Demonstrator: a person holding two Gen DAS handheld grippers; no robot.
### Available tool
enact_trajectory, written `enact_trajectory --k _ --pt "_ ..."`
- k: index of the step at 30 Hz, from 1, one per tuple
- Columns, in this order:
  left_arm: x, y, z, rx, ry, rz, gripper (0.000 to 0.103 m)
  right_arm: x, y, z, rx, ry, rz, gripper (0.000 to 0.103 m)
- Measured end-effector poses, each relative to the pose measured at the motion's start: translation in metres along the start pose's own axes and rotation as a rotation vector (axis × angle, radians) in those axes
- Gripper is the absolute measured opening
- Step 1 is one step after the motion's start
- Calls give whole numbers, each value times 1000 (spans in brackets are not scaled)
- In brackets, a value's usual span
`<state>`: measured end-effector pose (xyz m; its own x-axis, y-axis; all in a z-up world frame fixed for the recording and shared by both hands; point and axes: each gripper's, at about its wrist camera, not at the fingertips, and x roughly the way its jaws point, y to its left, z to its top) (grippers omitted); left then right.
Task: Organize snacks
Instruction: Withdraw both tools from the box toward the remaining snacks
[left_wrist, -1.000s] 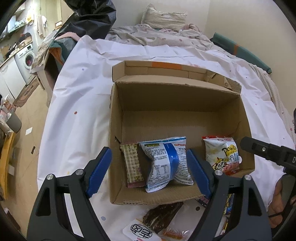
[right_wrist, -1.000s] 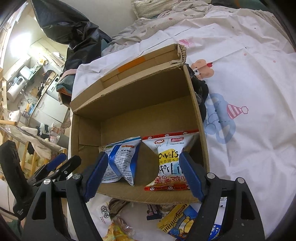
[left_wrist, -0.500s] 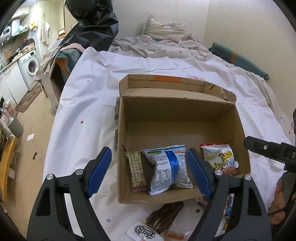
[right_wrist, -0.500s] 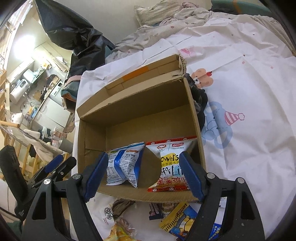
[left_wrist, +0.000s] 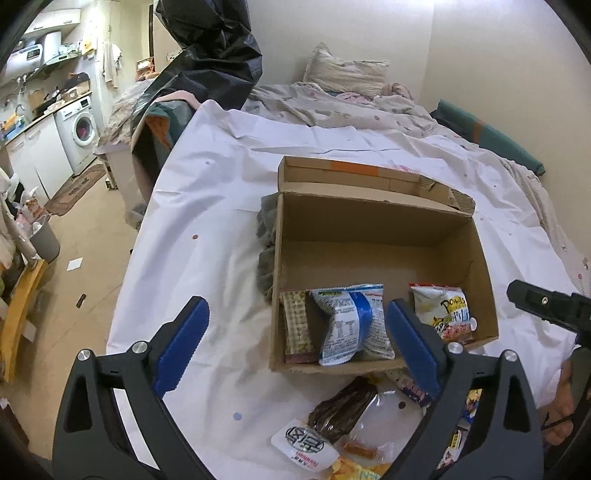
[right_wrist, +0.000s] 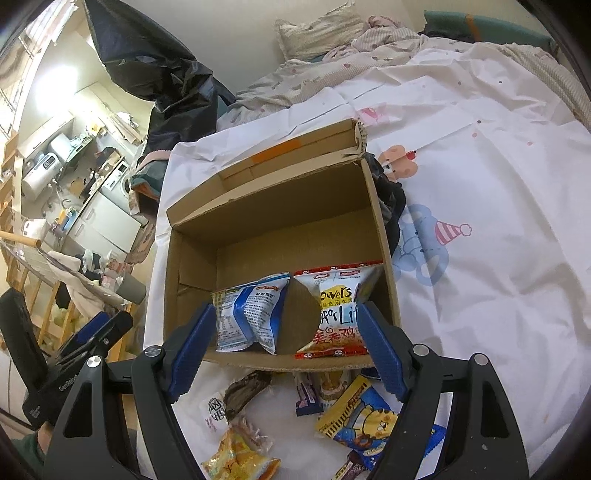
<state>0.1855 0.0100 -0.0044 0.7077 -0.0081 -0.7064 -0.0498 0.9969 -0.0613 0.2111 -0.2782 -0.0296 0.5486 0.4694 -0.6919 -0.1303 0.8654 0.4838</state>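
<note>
The left tool (left_wrist: 297, 345) hangs with its blue ribbed pads spread wide and nothing between them, just short of the near wall of the cardboard box (left_wrist: 369, 218), and the right tool (right_wrist: 284, 349) is likewise spread and empty at that same near wall. The box, plain corrugated brown with its flap folded back and a strip of orange tape on it, sits on a bed under a white sheet (left_wrist: 207, 206). Against the box's near wall stand three packets: a slim checked bar packet (left_wrist: 297, 326) at the left corner, a puffed blue-and-white crinkled bag (left_wrist: 351, 325) beside it, and a white, yellow and red chip bag (left_wrist: 441, 314) toward the right corner. The left view alone shows the bar packet; in the right view the left pad and box wall hide it, while the blue-and-white bag (right_wrist: 253, 314) and chip bag (right_wrist: 338, 306) stand with a bare wedge of cardboard between them. Outside the near wall, loose snacks lie on the sheet: a dark glossy packet (left_wrist: 341, 410) on a clear wrapper with a round stamped label (left_wrist: 304, 441). Only the right view shows a flat yellow-and-blue pack with a cartoon bear (right_wrist: 364, 419), a crumpled golden packet (right_wrist: 238, 459) and a small purple bar (right_wrist: 306, 398). It also shows cartoon prints on the sheet right of the box, and dark cloth (right_wrist: 391, 195) bunched against the right wall; the left view shows grey cloth (left_wrist: 266, 236) against the left wall.
</note>
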Motion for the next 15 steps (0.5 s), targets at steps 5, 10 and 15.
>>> enact_trajectory --k 5,10,15 --pt "-8 9 -9 -18 14 6 95 -7 2 -6 -5 1 7 83" --pt "-18 16 -21 -30 48 -21 95 -11 5 -21 -4 35 0 91" --pt "-27 20 -30 -54 56 -25 95 -21 6 -44 -11 44 -28 95"
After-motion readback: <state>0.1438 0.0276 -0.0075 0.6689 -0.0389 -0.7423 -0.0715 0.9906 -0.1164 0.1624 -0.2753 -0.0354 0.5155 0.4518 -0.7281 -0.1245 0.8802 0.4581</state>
